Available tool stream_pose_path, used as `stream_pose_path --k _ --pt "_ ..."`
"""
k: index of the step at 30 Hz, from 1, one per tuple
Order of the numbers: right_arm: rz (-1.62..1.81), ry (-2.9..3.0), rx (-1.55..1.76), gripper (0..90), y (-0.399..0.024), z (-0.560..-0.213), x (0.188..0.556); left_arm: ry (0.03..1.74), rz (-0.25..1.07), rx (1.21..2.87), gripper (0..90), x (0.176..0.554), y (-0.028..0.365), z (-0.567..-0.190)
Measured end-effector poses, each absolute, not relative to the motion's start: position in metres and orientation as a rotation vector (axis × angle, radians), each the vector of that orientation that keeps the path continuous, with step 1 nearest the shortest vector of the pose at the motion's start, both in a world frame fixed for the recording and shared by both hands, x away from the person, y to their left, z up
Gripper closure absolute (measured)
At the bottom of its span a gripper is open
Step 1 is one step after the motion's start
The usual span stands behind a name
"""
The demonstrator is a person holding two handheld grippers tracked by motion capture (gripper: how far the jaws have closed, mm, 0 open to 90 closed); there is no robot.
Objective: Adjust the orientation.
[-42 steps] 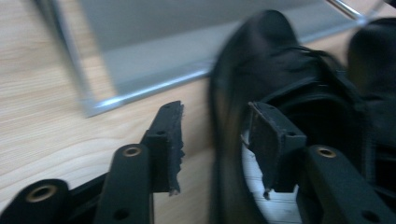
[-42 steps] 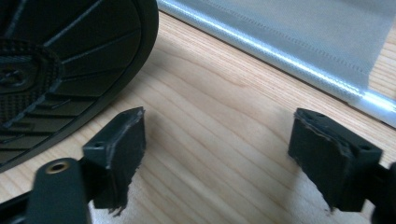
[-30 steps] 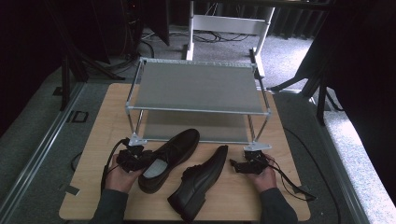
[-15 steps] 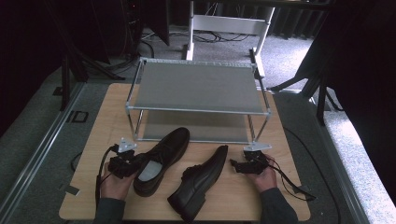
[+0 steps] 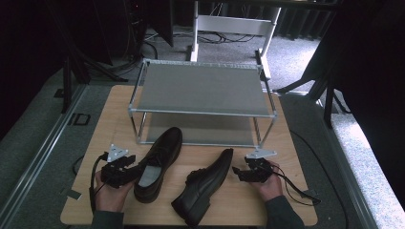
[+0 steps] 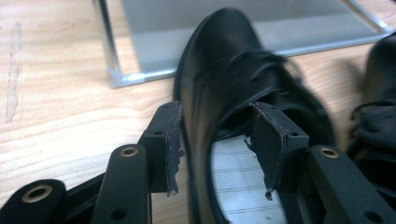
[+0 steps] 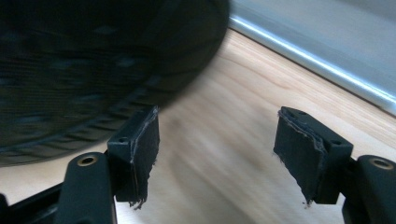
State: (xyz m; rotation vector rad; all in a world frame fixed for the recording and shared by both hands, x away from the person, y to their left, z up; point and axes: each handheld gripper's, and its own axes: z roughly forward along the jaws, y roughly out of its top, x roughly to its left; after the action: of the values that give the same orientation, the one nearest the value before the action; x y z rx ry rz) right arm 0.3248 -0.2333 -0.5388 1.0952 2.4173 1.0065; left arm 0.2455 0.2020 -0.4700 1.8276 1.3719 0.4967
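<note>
Left tongs (image 6: 217,144) just spread, astride left shoe (image 5: 155,162) collar; stiff leather, light; right tongs (image 7: 224,149) narrowing, empty

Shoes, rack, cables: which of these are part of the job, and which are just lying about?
In the job:
left shoe
right shoe
shoe rack
left gripper, open astride the left shoe's collar
right gripper, open

Lying about:
white frame
floor cables

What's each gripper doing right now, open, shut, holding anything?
Left gripper: open, jaws just opened, straddling the side wall of the left shoe, not pressing.
Right gripper: open, jaws closing, nothing between them; right shoe beside it.
</note>
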Motion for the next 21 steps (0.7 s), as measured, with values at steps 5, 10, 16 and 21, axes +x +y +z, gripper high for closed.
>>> stream_pose_path --k 5,10,16,21 --pt "1.021 2.441 1.034 31.2 -0.222 -0.534 0.309 1.292 0.485 1.823 50.4 0.233 0.192 -0.456" --pt "1.022 2.454 1.005 32.7 -0.217 -0.532 0.296 1.223 0.448 1.853 50.0 0.225 0.177 -0.448" --pt "1.007 2.477 0.99 31.8 -0.214 -0.534 0.291 1.161 0.394 1.892 49.6 0.222 0.156 -0.45" --pt "0.985 2.496 0.971 31.3 -0.211 -0.536 0.287 1.121 0.364 1.917 49.3 0.22 0.141 -0.452"
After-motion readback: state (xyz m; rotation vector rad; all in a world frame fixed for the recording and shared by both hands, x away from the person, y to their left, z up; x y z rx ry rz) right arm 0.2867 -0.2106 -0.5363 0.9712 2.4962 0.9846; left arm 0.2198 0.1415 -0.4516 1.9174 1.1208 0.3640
